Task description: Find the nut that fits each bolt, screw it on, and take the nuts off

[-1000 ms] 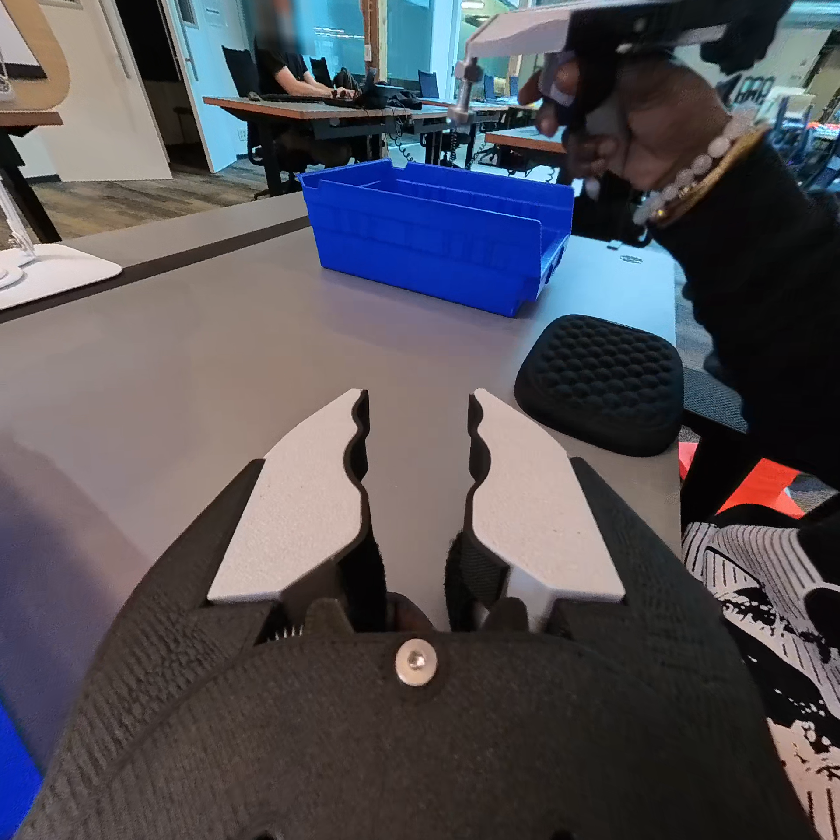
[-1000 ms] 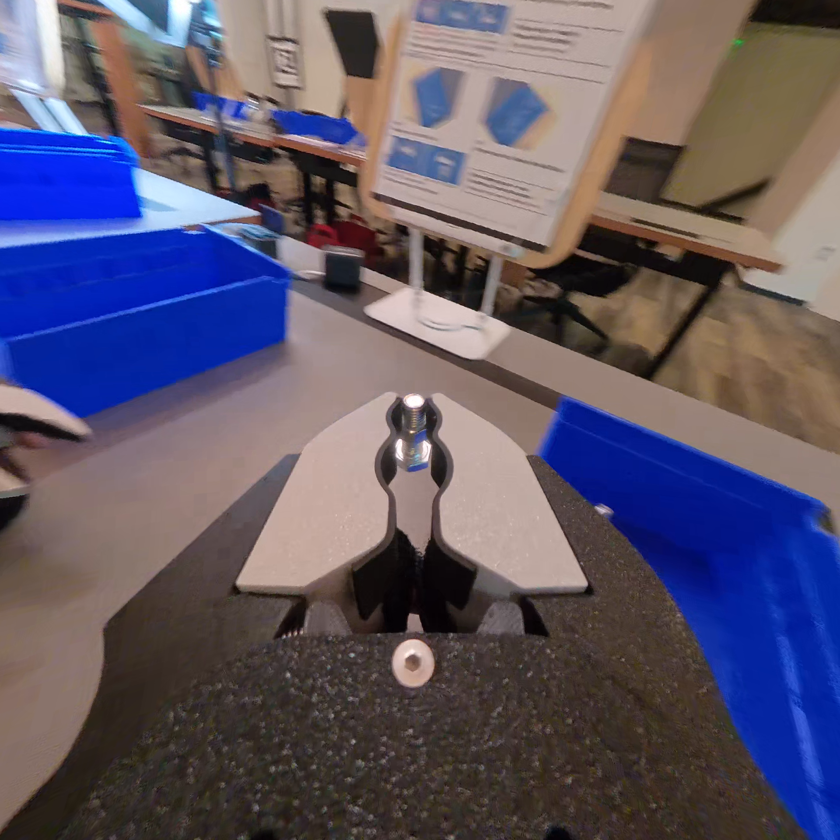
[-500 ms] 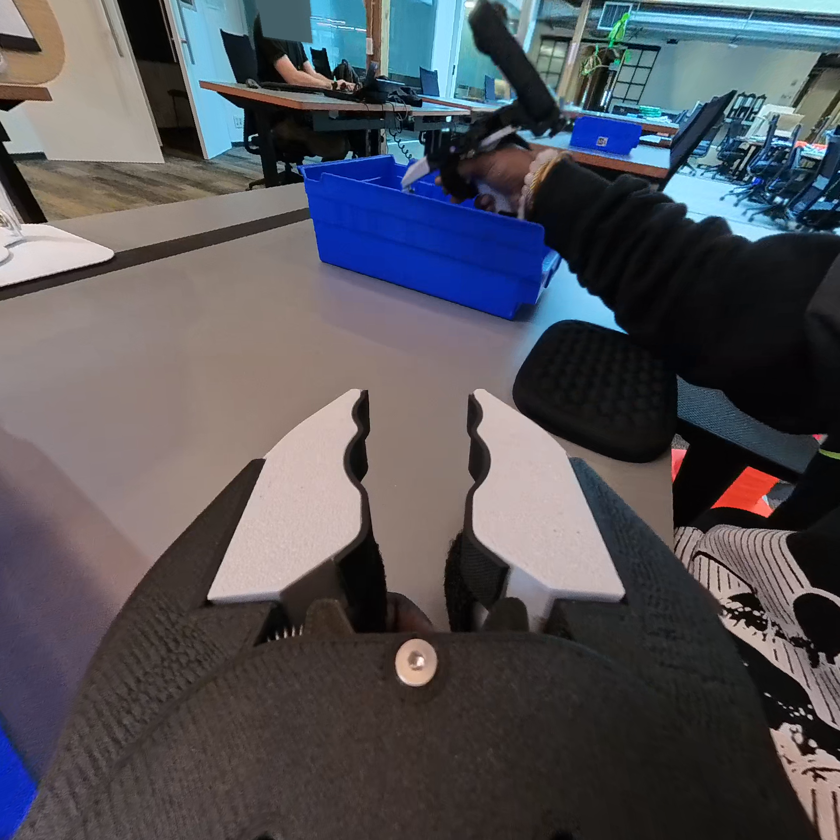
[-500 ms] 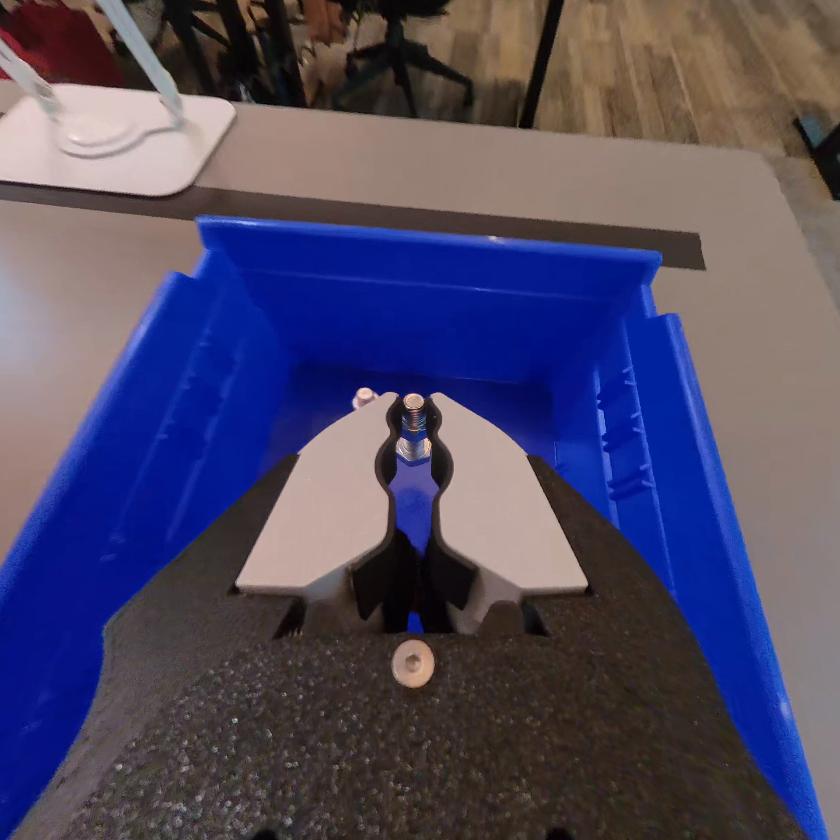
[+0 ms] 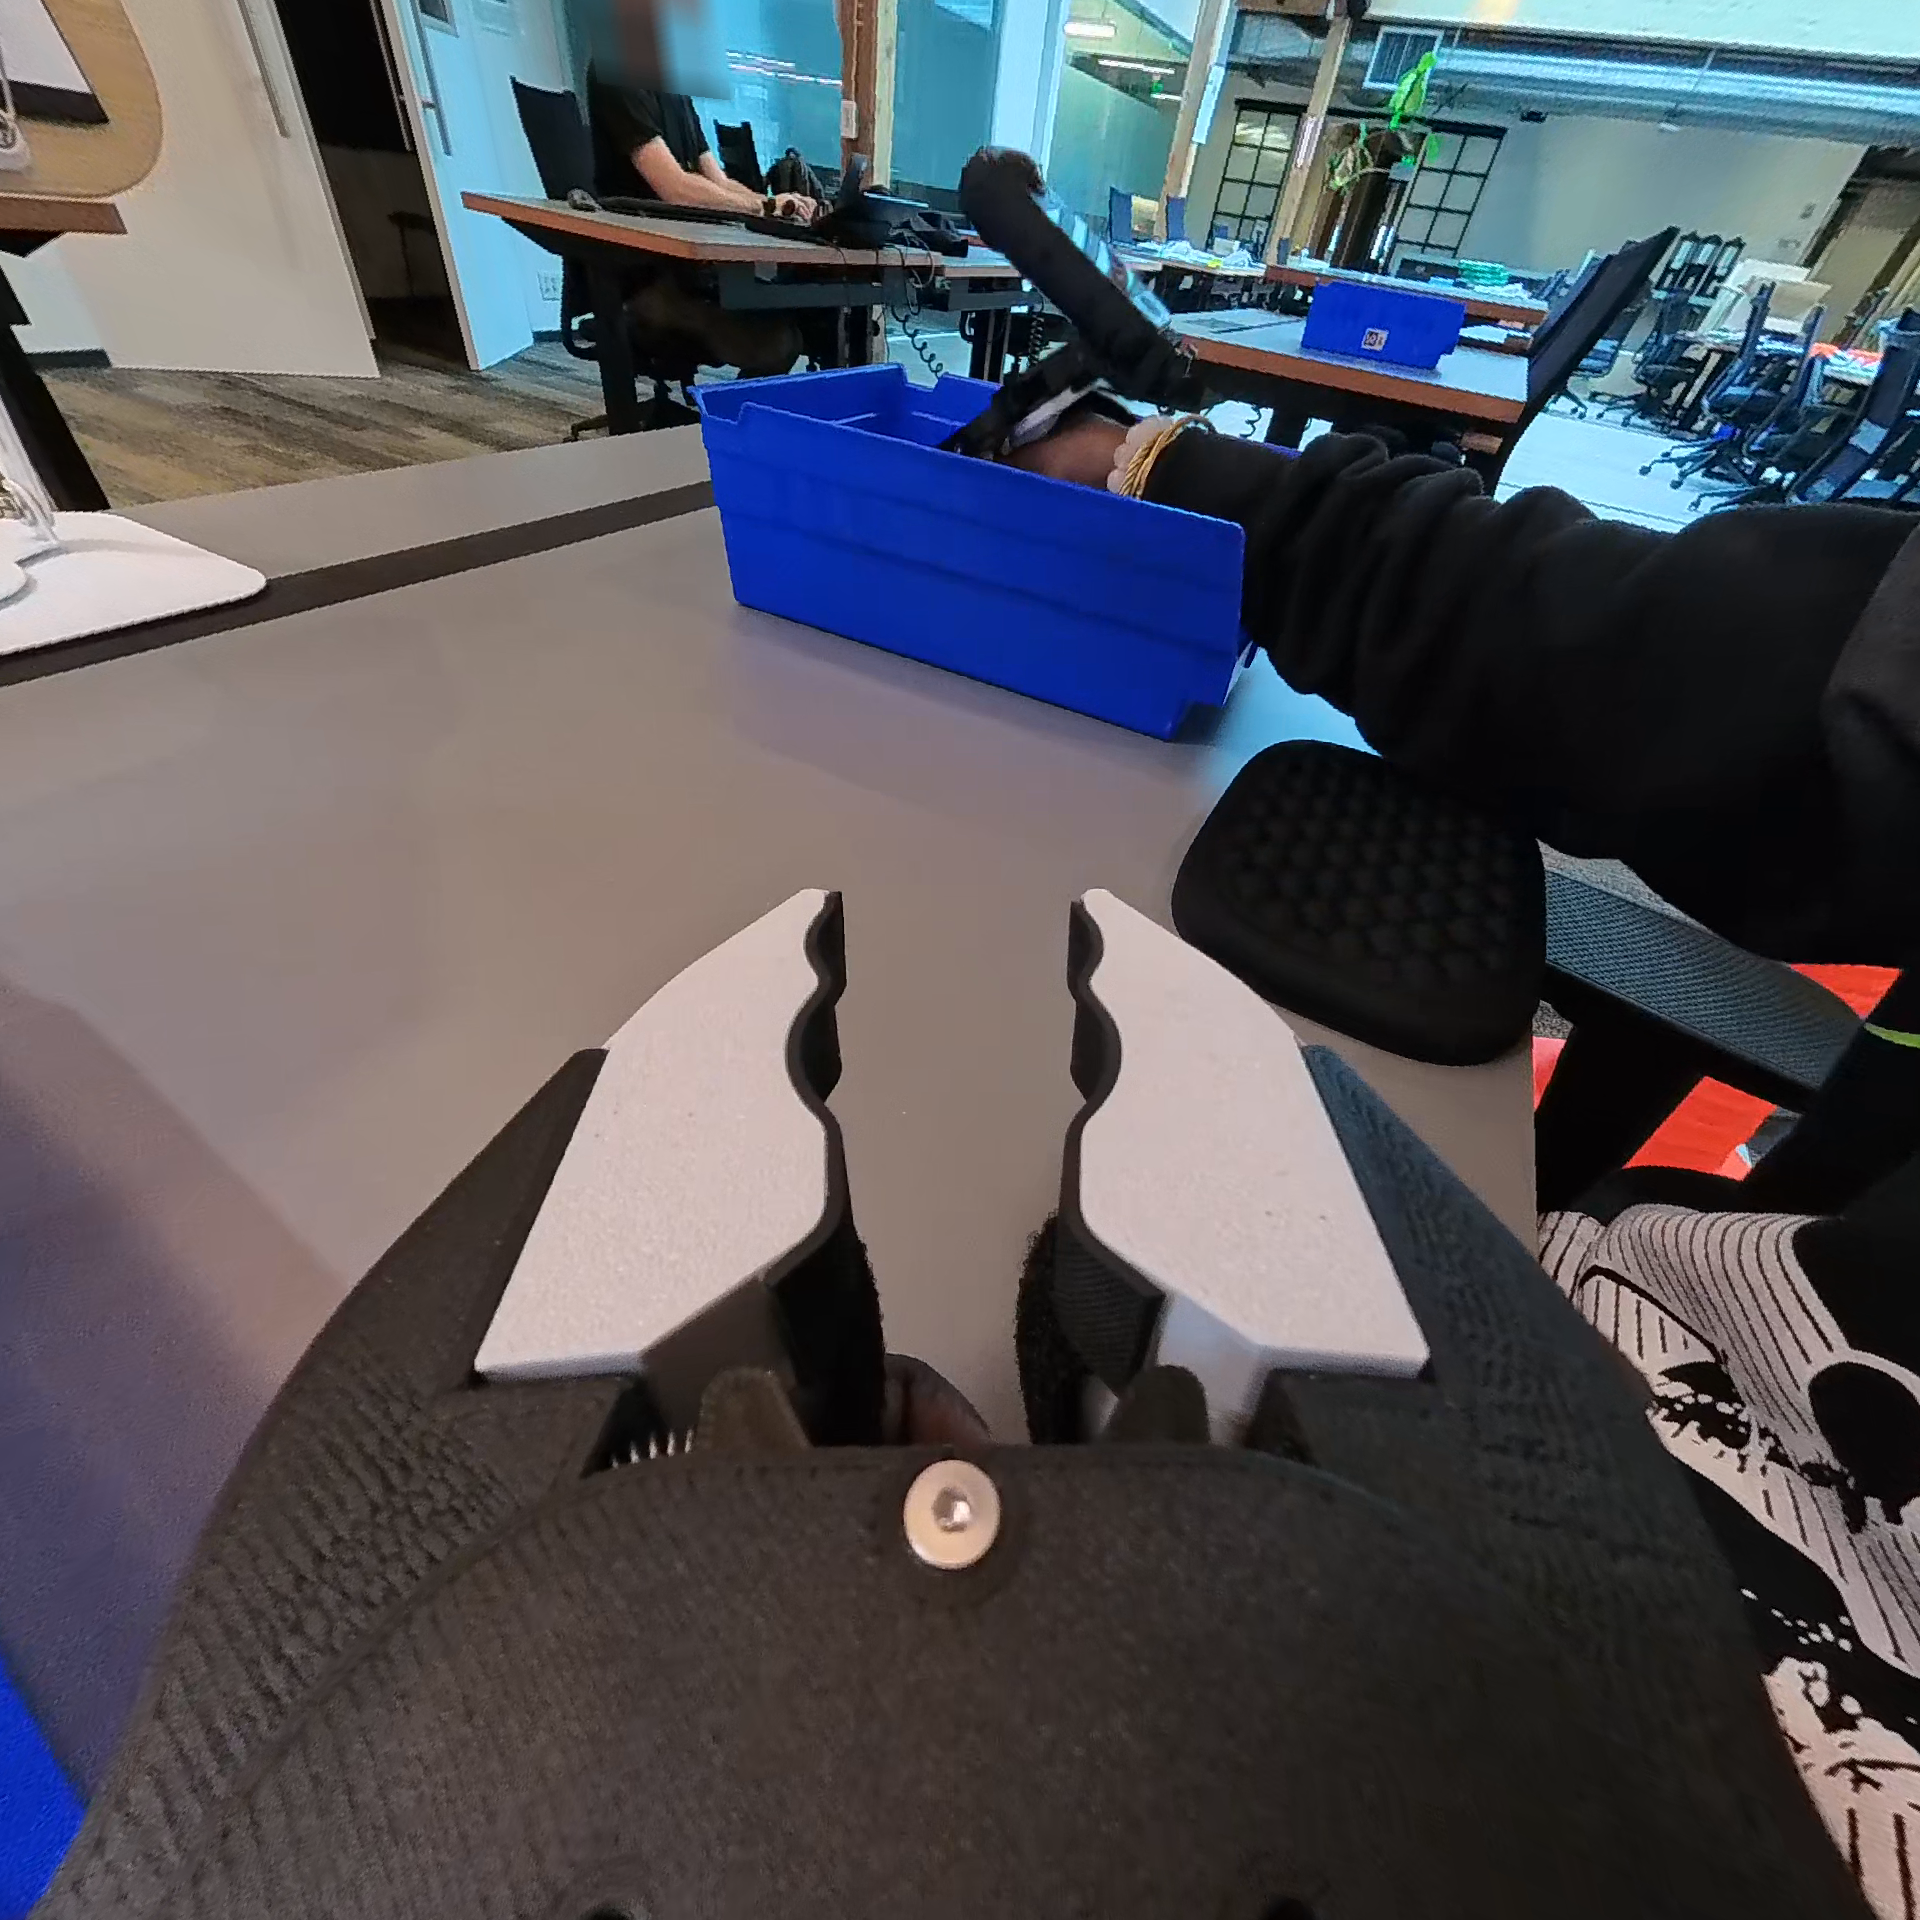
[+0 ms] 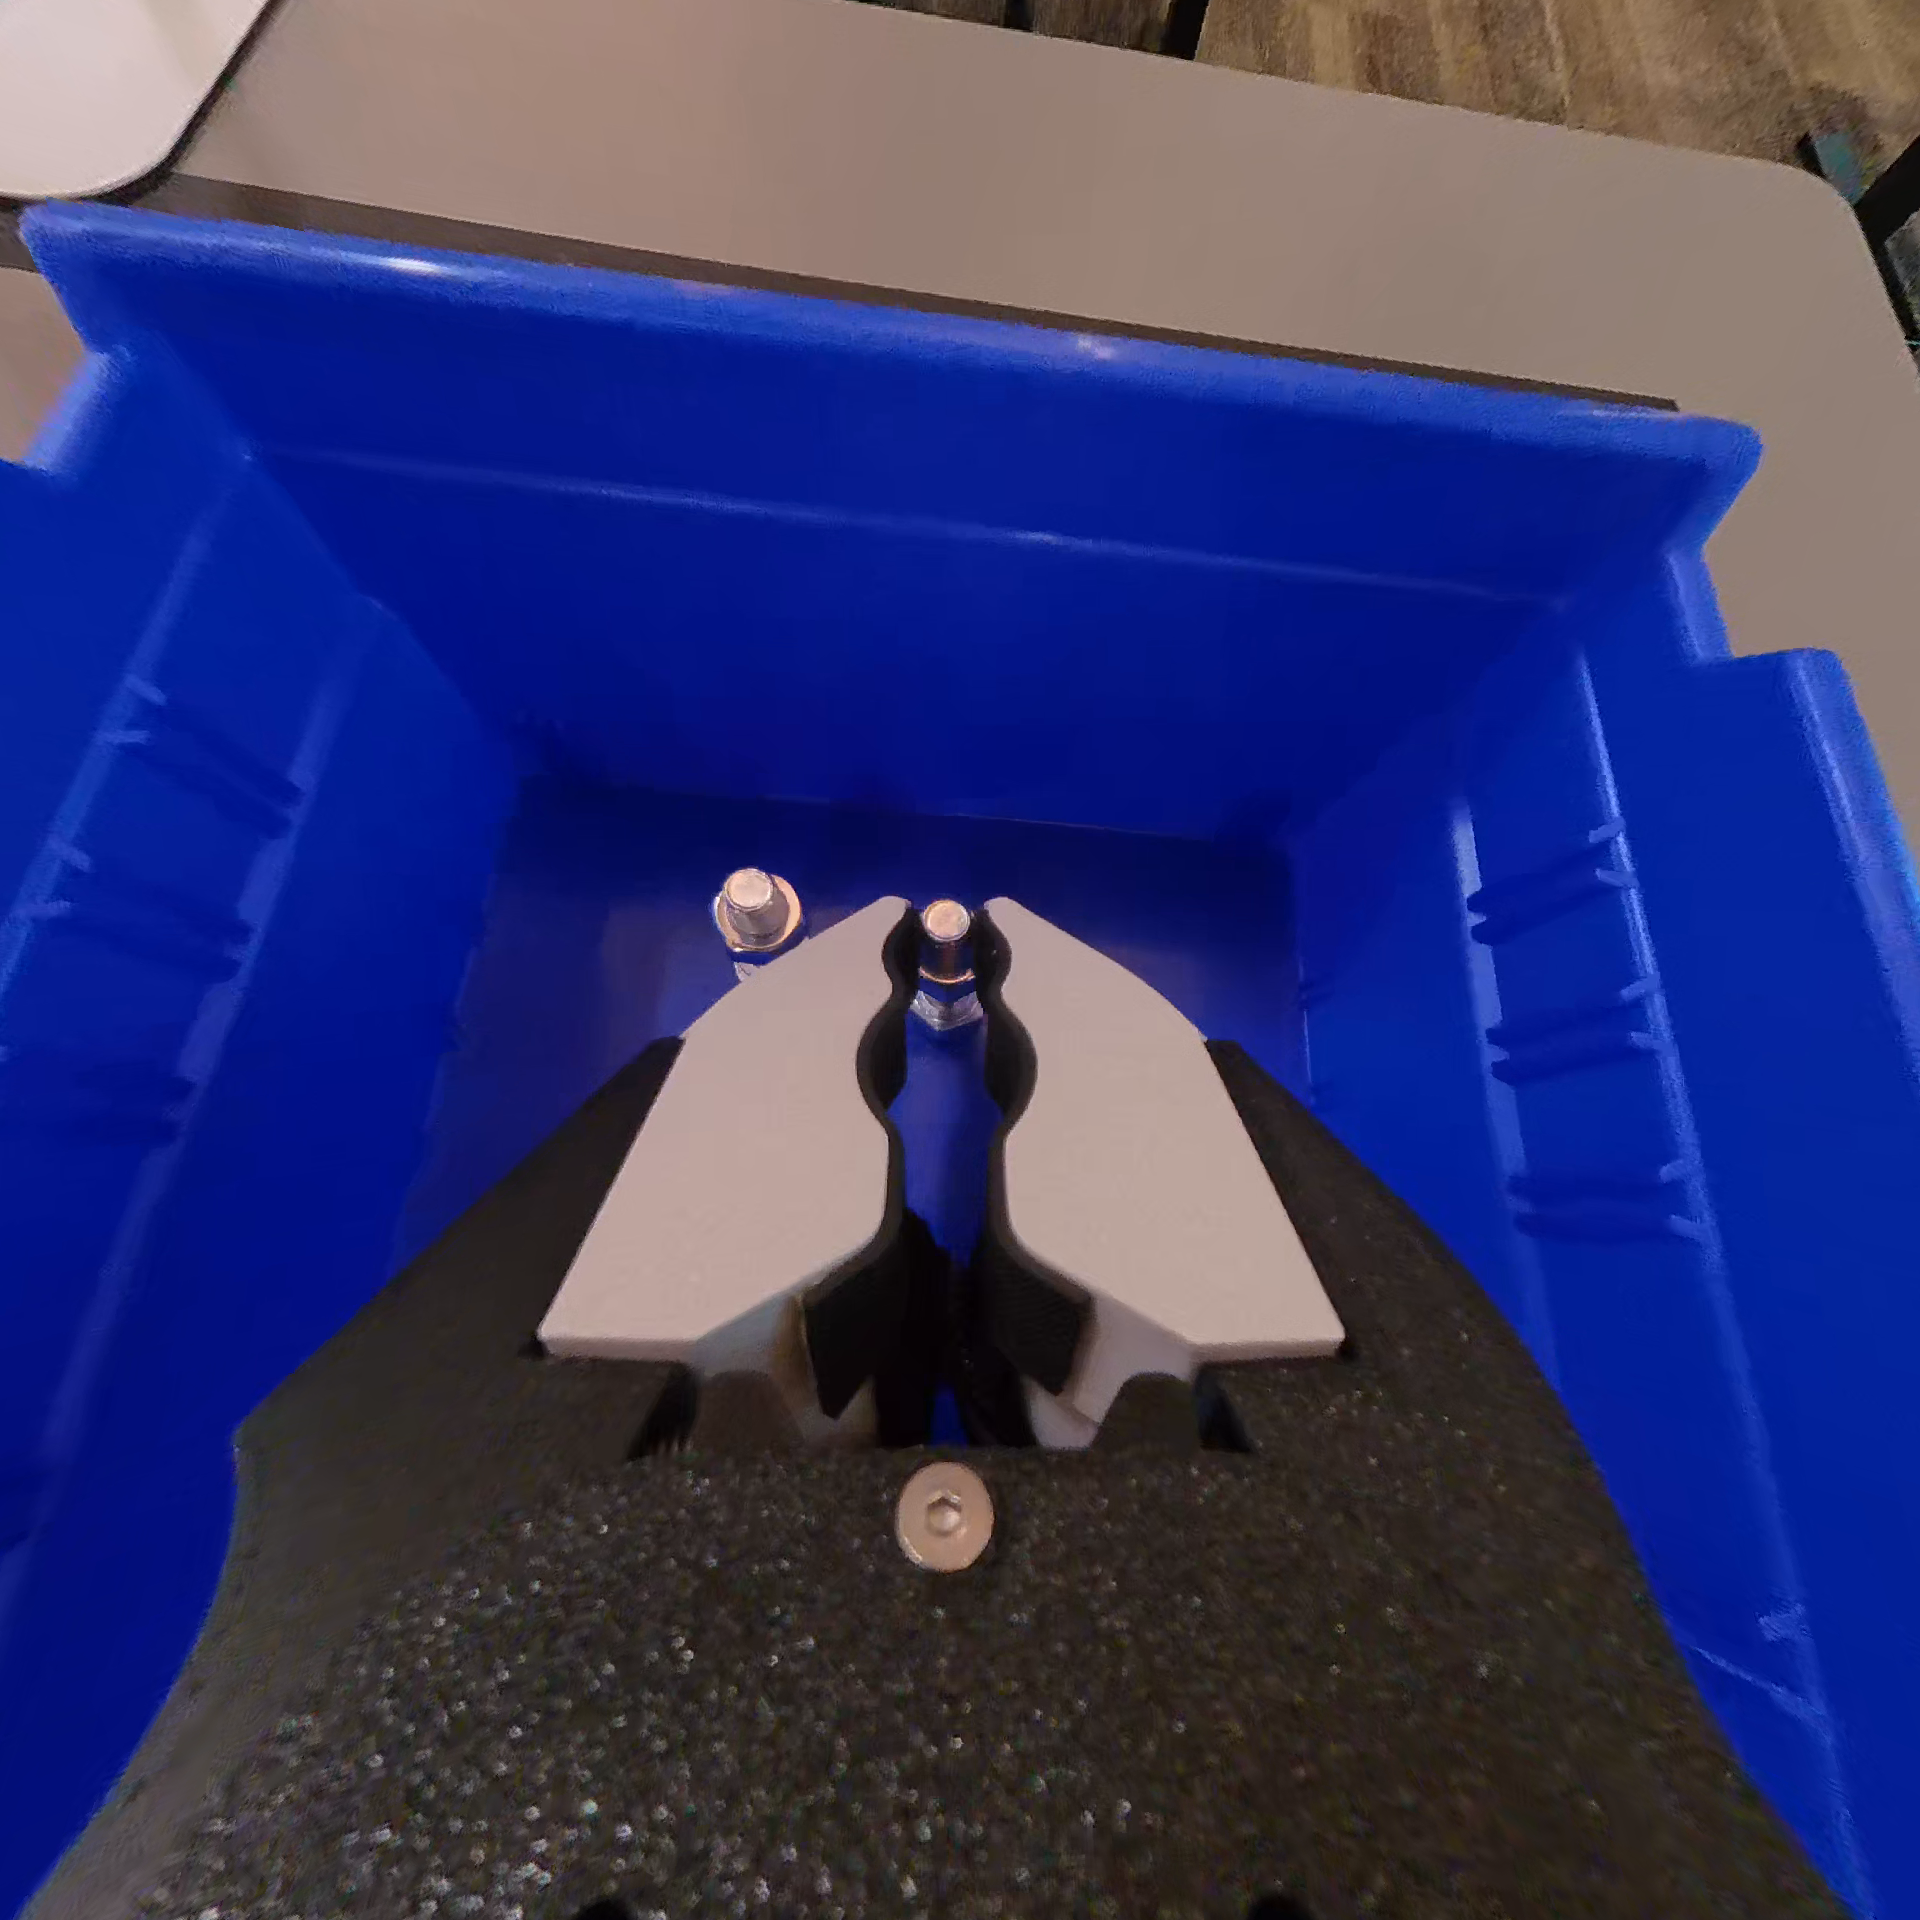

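Left wrist view: sitting low over the grey matte table [image 5: 436, 831], facing level across it toward the open-topped blue plastic bin [image 5: 977, 566], well apart. Right wrist view: hanging just above the same bin [image 6: 935, 520], tilting steeply down into its interior, very near the floor. Sharing between both views: the bin and the table around it.

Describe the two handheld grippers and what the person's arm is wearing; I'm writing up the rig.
Both the left gripper and the right gripper have a black, rough-textured body with a silver screw at the centre. Their two pale grey fingers have wavy black inner edges. No cables show. The person's arm wears a black sleeve, with gold bracelets at the wrist.
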A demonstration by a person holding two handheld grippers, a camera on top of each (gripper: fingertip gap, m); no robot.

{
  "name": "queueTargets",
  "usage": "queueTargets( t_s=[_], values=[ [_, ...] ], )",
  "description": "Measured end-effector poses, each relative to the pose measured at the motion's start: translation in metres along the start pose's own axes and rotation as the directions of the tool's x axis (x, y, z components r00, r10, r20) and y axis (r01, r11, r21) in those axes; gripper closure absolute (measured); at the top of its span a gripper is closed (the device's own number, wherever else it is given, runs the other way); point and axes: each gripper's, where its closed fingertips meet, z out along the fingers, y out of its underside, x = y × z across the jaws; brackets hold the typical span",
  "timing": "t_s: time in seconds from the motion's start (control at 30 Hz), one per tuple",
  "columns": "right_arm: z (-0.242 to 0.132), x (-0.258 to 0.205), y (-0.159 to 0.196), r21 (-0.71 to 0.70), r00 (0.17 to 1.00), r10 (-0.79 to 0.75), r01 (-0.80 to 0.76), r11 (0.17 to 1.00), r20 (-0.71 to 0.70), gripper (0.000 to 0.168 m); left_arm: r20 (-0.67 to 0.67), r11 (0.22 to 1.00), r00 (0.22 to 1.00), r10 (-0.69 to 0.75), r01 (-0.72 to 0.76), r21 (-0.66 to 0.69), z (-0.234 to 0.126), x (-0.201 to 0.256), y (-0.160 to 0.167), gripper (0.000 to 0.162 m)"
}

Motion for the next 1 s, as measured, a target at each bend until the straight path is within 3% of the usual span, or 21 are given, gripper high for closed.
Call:
queueTargets(
  t_s=[0.13, 0.33, 0.47, 0.63, 0.7, 0.77, 1.0],
  values=[
    [0.000, 0.002, 0.002, -0.005, 1.000, 0.010, -0.010, 1.000, -0.007, 0.157, 0.001, 1.000, 1.000, 0.000, 0.000, 0.000, 0.000, 0.000, 0.000, 0.120],
    [-0.027, 0.000, -0.021, 0.096, 0.998, 0.062, -0.062, 0.993, 0.000, 0.130, 0.001, 1.000, 1.000, -0.002, 0.002, 0.002, -0.001, 0.000, 0.000, 0.120],
    [-0.087, -0.024, -0.062, 0.322, 0.994, 0.088, -0.104, 0.941, 0.061, 0.108, 0.002, 1.000, 1.000, -0.005, 0.005, -0.001, -0.001, -0.001, 0.000, 0.120],
    [-0.188, -0.104, -0.089, 0.612, 0.984, -0.111, 0.001, 0.791, 0.142, 0.104, 0.004, 1.000, 1.000, -0.003, 0.003, 0.002, -0.001, -0.001, 0.000, 0.120],
    [-0.222, -0.148, -0.081, 0.690, 0.952, -0.219, 0.013, 0.724, 0.212, 0.110, 0.005, 1.000, 1.000, -0.001, 0.001, -0.001, -0.001, 0.000, 0.000, 0.120],
    [-0.238, -0.189, -0.060, 0.703, 0.910, -0.303, 0.017, 0.711, 0.284, 0.112, 0.009, 1.000, 1.000, 0.004, -0.004, -0.002, -0.001, 0.000, 0.000, 0.120],
    [-0.208, -0.261, 0.031, 0.599, 0.820, -0.373, 0.047, 0.800, 0.434, 0.112, 0.021, 0.999, 1.000, 0.017, -0.018, 0.027, -0.004, 0.000, -0.005, 0.120]
  ],
)
